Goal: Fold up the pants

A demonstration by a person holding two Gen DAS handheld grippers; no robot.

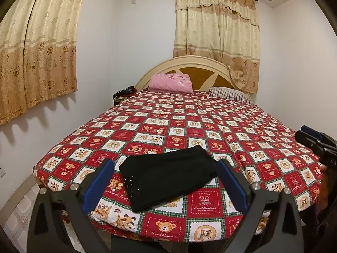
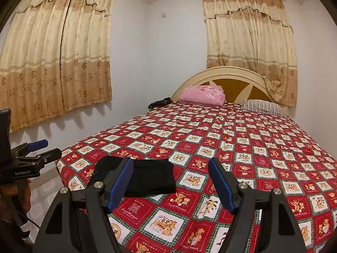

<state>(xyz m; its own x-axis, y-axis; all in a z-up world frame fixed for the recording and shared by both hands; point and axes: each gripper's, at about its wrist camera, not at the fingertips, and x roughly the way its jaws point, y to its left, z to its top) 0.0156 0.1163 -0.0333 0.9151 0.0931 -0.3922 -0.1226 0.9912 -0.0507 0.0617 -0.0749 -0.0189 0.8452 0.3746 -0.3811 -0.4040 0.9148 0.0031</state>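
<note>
The black pants [image 1: 168, 177] lie folded into a compact rectangle near the foot of the bed [image 1: 231, 130], with small sparkly dots on one corner. My left gripper [image 1: 166, 181] is open and empty, held above and before the pants. In the right wrist view the pants [image 2: 151, 177] lie left of centre, partly behind my left finger. My right gripper [image 2: 170, 181] is open and empty, to the right of the pants. Each gripper shows at the edge of the other's view: the right gripper [image 1: 313, 139], the left gripper [image 2: 42, 149].
The bed has a red and white teddy-bear sheet [image 2: 242, 147]. A pink folded blanket [image 1: 170, 83] and a striped pillow [image 1: 229, 93] lie by the headboard [image 1: 189, 63]. Curtains hang on both walls. Tiled floor [image 1: 19, 210] lies left of the bed.
</note>
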